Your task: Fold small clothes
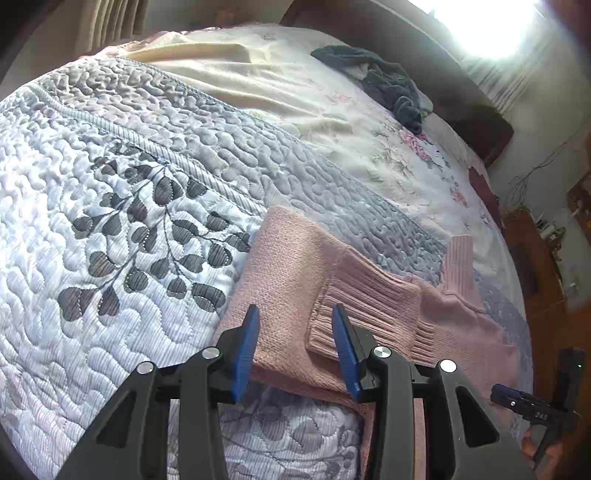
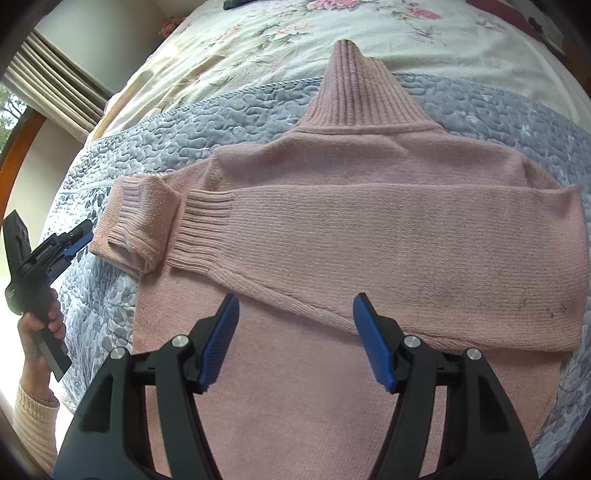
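Sweater of pink ribbed knit (image 2: 332,229) lies flat on my grey quilted bedspread (image 1: 110,229), collar pointing away, sleeves folded crosswise. Left gripper (image 1: 295,325) and right gripper (image 2: 295,314): jaws wide, empty.

Home bedroom: quilted bed (image 1: 147,147), curtains (image 1: 110,22).

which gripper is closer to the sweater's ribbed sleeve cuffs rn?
Left. The left gripper hangs open right at the ribbed sleeve cuffs on the pink sweater; the right gripper, also open, sits over the sweater body, farther from them.
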A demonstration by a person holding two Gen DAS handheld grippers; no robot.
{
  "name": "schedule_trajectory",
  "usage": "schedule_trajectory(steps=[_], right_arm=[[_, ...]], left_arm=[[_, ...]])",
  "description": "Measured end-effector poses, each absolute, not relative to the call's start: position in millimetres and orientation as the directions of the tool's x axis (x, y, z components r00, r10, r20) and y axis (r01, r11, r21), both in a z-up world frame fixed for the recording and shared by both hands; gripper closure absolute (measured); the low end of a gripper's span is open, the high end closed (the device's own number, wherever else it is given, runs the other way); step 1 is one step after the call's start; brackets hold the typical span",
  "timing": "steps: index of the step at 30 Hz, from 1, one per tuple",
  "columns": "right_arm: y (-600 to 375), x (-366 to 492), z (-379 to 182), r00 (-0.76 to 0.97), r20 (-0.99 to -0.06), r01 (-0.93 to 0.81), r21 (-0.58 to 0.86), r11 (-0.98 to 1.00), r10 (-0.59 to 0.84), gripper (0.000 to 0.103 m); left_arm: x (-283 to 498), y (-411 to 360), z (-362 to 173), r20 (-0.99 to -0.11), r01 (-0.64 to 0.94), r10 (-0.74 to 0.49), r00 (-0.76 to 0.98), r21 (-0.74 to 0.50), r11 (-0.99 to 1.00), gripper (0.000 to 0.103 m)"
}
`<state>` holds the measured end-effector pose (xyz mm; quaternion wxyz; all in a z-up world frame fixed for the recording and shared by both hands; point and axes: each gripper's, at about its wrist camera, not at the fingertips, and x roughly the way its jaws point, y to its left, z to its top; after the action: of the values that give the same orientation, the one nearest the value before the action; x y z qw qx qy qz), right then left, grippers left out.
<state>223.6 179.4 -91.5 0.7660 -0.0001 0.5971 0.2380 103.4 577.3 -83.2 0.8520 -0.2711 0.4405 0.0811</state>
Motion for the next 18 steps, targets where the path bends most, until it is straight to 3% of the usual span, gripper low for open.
schedule_trajectory(steps=[8,18], right_arm=[[257,231,-89,0.116,-0.900,-0.413,0.342,0.844,0.421,0.039],[346,244,-124,-0.032,-0.872,-0.411,0.456,0.789,0.488,0.039]], left_arm=[[119,558,-118,-0.867,-0.298,0.005,0.498,-0.165,0.940,0.064],[79,587,-76,-0.788,-0.315,-0.020,0.616,-0.269,0.910,0.061]])
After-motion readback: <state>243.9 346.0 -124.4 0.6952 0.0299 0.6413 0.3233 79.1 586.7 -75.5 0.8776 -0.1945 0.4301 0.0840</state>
